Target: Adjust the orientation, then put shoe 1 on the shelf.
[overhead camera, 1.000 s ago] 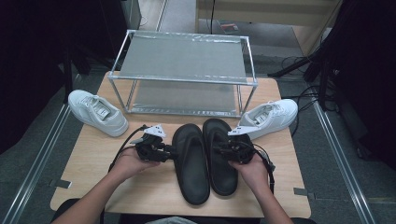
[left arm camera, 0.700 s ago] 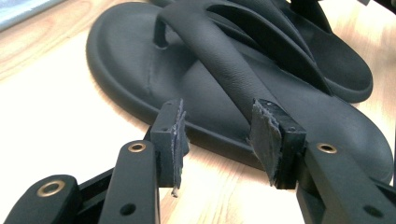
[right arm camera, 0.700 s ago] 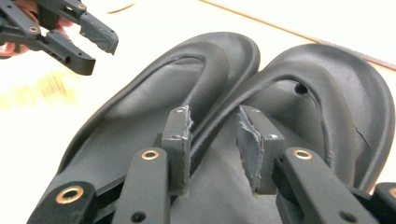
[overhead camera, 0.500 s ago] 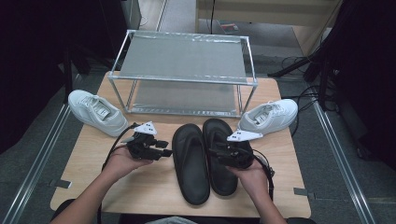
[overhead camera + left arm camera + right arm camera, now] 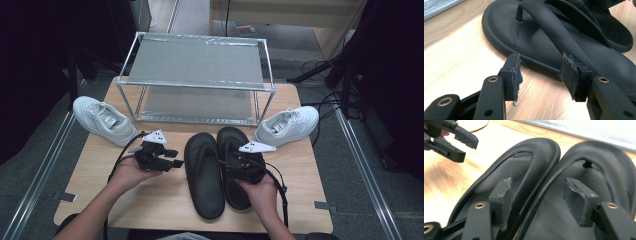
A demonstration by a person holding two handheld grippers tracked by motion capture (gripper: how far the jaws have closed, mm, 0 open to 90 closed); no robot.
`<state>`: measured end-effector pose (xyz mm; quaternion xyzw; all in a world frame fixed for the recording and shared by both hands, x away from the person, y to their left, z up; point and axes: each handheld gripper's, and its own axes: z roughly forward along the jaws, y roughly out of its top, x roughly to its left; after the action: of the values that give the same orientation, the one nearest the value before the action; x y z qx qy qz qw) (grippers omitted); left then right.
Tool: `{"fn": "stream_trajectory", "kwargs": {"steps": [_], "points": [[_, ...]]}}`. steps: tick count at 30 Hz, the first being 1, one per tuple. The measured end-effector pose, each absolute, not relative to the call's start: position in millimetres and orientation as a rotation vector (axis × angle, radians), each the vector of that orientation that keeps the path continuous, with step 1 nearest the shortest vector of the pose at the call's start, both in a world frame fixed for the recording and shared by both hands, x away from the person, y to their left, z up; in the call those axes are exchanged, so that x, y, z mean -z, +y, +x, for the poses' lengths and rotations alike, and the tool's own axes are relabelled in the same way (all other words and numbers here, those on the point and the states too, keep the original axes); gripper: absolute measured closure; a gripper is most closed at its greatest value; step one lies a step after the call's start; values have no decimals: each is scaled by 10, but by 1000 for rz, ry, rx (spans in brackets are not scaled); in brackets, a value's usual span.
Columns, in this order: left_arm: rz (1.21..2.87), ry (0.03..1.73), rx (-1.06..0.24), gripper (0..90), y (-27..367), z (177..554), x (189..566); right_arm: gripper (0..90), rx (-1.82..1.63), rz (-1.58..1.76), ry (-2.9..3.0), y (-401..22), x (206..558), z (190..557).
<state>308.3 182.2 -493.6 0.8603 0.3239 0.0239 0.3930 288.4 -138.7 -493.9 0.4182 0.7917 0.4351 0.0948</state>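
resting on wooden table (image 5: 150, 200), grey floor (image 5: 30, 165) around

Lighting even and overhead on the pale table (image 5: 300, 165), surroundings falling to near black; soft shadows only; high view slightly soft; gripper views sharp close up, blurred toward far edges.

Two matte black rubber flip-flop sandals with thick Y-shaped thong straps lie side by side, soles down, on the pale wooden tabletop, toes toward the metal two-tier shoe rack (image 5: 197, 82) and just in front of it. The left sandal (image 5: 203, 175) reaches a little nearer the table's front edge; the right sandal (image 5: 239, 165) sits slightly closer to the rack. Their inner edges appear to touch along most of their length.
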Motion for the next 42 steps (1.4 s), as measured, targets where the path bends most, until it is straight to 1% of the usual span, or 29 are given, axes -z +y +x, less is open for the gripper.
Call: {"fn": "stream_trajectory", "kwargs": {"steps": [15, 37, 42], "points": [[2178, 841, -63, 504, 1933, 3108, 4964, 388, -1235, 1242, 2375, -1216, 5031, 2921], [2178, 851, -79, 503, 1927, 3131, 4956, 422, -1202, 1297, 2368, -1142, 5164, 2897], [2176, 852, -78, 502, 1926, 3140, 4955, 443, -1179, 1293, 2380, -1111, 5194, 2886]]}}
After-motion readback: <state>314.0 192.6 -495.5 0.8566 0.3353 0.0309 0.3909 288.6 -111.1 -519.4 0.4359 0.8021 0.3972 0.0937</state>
